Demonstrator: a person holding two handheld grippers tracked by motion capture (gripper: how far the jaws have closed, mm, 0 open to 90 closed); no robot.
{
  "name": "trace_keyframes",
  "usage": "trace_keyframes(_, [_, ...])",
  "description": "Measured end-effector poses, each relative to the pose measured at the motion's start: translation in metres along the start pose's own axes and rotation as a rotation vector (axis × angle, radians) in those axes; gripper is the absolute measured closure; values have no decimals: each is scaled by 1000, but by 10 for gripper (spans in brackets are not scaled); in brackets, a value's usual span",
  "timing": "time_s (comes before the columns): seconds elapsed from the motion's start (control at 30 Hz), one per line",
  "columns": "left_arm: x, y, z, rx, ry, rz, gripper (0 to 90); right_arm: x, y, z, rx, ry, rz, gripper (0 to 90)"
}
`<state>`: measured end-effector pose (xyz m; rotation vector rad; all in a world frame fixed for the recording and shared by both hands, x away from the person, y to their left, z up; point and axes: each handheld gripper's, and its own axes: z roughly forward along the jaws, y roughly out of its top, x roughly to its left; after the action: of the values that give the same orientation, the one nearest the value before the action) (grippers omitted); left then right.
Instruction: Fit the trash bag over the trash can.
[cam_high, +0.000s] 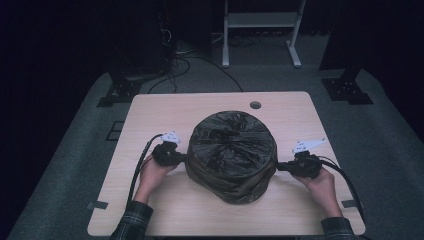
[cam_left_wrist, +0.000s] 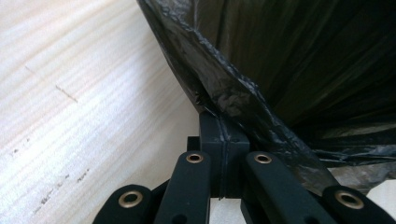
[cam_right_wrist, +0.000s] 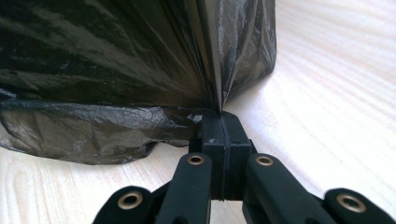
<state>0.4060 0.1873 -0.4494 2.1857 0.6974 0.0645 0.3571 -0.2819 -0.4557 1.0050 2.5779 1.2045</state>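
Note:
A round bin wrapped in a black plastic bag (cam_high: 231, 152) stands in the middle of the light wooden table (cam_high: 150, 112). My left gripper (cam_high: 184, 158) is at the bag's left side, jaws shut on a pinch of the film. Seen from the left gripper view, the bag (cam_left_wrist: 289, 60) stretches up from the closed left gripper (cam_left_wrist: 224, 122). My right gripper (cam_high: 277, 166) is at the bag's right side. In the right gripper view the film of the bag (cam_right_wrist: 116, 70) fans out taut from the closed right gripper (cam_right_wrist: 220, 119).
A small round hole (cam_high: 255, 105) sits in the tabletop near its far edge. Beyond the table are a white frame (cam_high: 260, 30), cables on the grey floor and dark stand feet (cam_high: 117, 92) at both sides.

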Motion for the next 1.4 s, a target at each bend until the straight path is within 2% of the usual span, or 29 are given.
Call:
trace_keyframes(0.07, [0,0,-3,-18,-3,4,850,0,1,-2,-12,7,0,846])
trace_keyframes(0.17, [1,0,-9,-46,-10,9,763,0,2,-6,-46,11,4,700])
trace_keyframes(0.23, [1,1,-13,-68,-11,15,708,0,3,-8,-60,-5,7,611])
trace_keyframes(0.33, [0,2,-21,-102,-1,27,556,-1,5,-16,-96,-16,13,460])
trace_keyframes(0.43, [-2,3,-31,-136,-5,56,428,-2,6,-24,-128,-21,14,351])
trace_keyframes(0.5, [-3,4,-37,-160,-16,69,348,-3,8,-31,-147,-11,13,277])
trace_keyframes(0.57, [-4,7,-42,-159,-46,76,254,-2,12,-37,-151,-9,19,195])
trace_keyframes(0.6, [-5,8,-44,-158,-45,84,189,-2,14,-39,-152,-14,19,139])
trace_keyframes(0.7, [-9,12,-50,-173,-60,103,92,1,20,-44,-169,-17,15,122])
trace_keyframes(0.77, [-12,13,-53,-196,-75,116,62,2,23,-47,-179,-23,10,102])
trace_keyframes(0.83, [-14,15,-55,-196,-90,124,16,4,28,-52,-199,-15,-7,100])
trace_keyframes(0.97, [-19,16,-58,-218,-132,144,0,9,37,-64,-240,1,-36,99])
trace_keyframes(1.17, [-26,17,-59,-211,-138,178,0,22,62,-81,-281,17,-91,99])
trace_keyframes(1.4, [-33,19,-62,-229,-147,198,0,40,99,-94,-285,51,-157,99])
